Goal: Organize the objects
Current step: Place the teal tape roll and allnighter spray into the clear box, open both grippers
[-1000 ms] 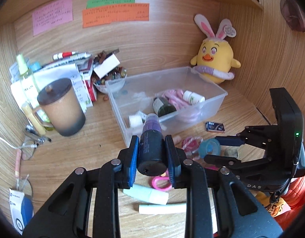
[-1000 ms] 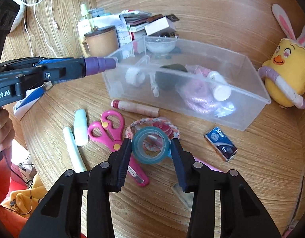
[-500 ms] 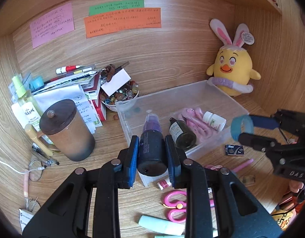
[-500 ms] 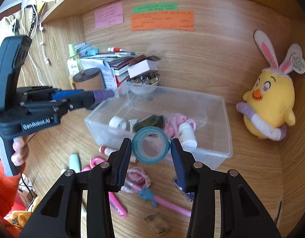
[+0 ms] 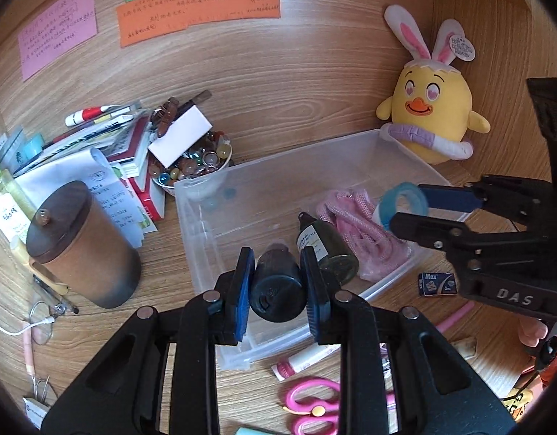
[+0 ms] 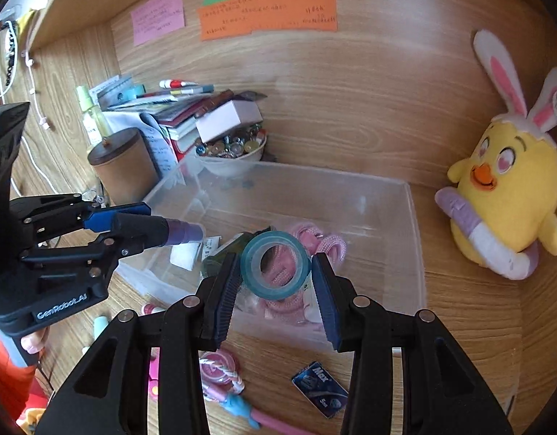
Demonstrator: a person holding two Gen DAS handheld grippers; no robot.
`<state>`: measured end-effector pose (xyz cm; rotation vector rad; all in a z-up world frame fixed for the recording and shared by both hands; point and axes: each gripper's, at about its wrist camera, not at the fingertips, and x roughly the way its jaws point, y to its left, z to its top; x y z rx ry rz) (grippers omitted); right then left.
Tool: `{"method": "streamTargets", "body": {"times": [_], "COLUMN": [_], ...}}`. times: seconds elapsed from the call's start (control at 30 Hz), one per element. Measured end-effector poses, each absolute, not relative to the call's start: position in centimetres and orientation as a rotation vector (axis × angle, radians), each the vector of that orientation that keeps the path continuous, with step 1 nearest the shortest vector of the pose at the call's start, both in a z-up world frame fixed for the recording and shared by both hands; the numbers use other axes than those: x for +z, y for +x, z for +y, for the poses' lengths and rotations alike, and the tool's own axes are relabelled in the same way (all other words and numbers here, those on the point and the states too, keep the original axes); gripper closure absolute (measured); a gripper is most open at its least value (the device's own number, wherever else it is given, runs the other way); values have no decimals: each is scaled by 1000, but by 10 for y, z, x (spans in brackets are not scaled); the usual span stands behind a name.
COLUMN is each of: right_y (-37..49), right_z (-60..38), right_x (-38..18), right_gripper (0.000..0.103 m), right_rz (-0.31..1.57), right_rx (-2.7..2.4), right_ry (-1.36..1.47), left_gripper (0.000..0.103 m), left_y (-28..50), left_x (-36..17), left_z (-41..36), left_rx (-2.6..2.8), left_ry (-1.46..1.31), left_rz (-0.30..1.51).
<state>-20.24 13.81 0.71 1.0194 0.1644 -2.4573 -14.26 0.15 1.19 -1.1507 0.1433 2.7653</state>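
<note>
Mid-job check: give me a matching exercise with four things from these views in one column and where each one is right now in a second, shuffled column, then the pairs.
Things
1. roll of tape
2. dark bottle with purple neck
3. pink rope
4. pink scissors

Places
A. lying inside the clear bin
B. on the desk, in front of the bin
C. clamped in the left gripper
D. clamped in the right gripper

Pairs: 1-D, 2-C, 3-A, 4-B
</note>
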Motion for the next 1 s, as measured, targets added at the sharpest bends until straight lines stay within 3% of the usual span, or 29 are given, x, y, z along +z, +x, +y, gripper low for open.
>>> {"method": "streamTargets", "body": {"times": [0.43,0.7,0.87,1.0], "right_y": [-214,-199,-180,-162], "right_z": [127,126,130,136], "right_x": [-14,-3,7,12], "right_gripper": [65,51,42,30], "right_rz": [201,239,270,257], "right_rx": [-2403,-2433,-2469,-2484], "right_ry": [1100,1050,994,966], "left_gripper": [75,45,17,7], "left_y": [-155,-134,-114,-96], "left_x": [-2,12,23,26], "left_z": [8,4,-3,-7], "left_rx": [2707,2735,2776,2807], "left_ry": [-1216,-1152,-1108,-1093], "left_rz": [126,100,74,69]}}
